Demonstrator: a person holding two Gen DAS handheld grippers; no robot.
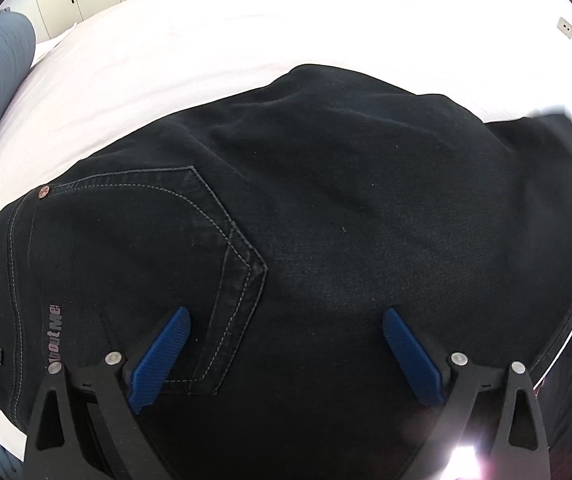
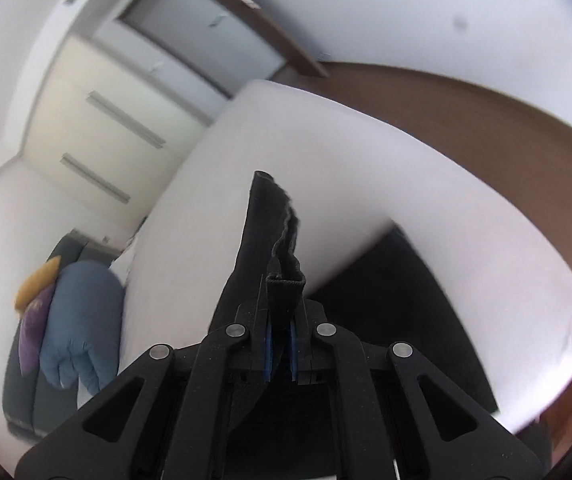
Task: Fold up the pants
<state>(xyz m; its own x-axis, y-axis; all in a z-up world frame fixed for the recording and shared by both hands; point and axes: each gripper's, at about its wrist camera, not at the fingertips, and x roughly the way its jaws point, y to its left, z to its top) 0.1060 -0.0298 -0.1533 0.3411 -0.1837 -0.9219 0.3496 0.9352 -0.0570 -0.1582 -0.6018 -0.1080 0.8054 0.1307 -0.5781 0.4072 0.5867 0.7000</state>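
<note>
Black jeans are lying across a white bed, directly beneath the left gripper, its blue fingers spread wide. The right gripper is pinching a hem of the jeans, which is sticking up between its closed fingers.

There was one pair of black pants, one white bed, two tongs, and one blue pillow.

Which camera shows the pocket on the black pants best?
The left wrist view: the back pocket lies flat there with its stitching clear, between the open left gripper fingers. The right wrist view shows only a pinched hem, no pocket.
</note>
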